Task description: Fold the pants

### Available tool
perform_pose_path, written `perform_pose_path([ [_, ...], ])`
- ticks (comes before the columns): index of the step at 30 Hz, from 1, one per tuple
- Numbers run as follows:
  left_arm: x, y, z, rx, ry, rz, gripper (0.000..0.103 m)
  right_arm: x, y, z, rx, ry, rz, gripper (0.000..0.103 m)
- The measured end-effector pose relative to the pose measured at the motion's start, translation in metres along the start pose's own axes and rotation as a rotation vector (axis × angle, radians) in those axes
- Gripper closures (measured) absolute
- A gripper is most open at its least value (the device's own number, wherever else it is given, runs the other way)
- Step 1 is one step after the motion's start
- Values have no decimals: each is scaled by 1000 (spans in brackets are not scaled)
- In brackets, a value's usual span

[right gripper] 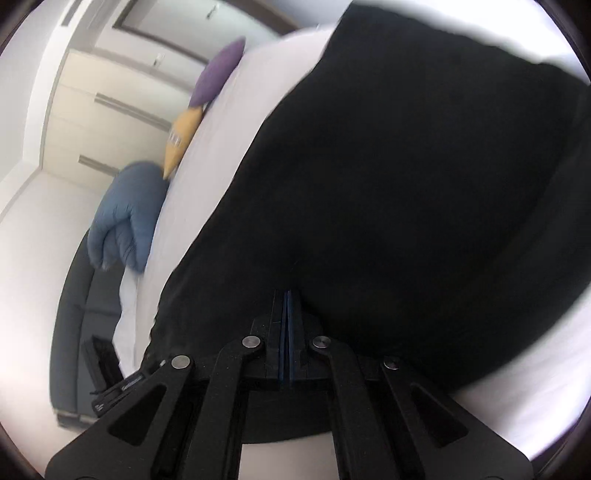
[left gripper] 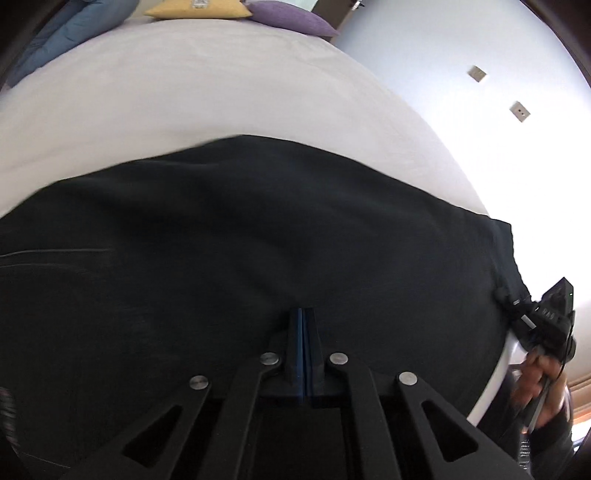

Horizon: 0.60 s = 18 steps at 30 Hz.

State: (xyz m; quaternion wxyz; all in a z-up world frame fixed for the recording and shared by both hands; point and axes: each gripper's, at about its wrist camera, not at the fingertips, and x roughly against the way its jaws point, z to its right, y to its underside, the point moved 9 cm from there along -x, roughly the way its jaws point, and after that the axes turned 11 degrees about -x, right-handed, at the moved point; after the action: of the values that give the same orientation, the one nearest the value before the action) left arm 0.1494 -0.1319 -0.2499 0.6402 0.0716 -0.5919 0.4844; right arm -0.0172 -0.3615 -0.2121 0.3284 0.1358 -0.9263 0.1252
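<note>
Pants [left gripper: 258, 229] — black, lying broad on the white bed [left gripper: 184, 85] right under my tips. My left gripper [left gripper: 303, 314] and right gripper [right gripper: 287, 295] are both pressed together at the near edge; whether cloth is pinched I cannot tell. Folding looks barely begun — cushions [left gripper: 199, 9] lie far beyond.

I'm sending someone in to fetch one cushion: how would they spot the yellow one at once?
Start at the bed with the white sheet and look along its far edge, beyond the black pants. Three soft things lie in a row there. The yellow cushion is the middle one, between the purple cushion and the bunched blue bedding.
</note>
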Motion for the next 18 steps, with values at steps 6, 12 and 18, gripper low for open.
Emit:
perform_pose_path([
  [6, 61, 33, -80, 50, -178, 20, 95, 122, -92, 53, -106, 79, 302, 85],
  [12, 88, 16, -51, 70, -93, 153, 57, 159, -101, 34, -146, -96, 344, 9],
  [18, 32, 4, 11, 47, 15, 115, 57, 99, -91, 53, -360, -123, 247, 24],
])
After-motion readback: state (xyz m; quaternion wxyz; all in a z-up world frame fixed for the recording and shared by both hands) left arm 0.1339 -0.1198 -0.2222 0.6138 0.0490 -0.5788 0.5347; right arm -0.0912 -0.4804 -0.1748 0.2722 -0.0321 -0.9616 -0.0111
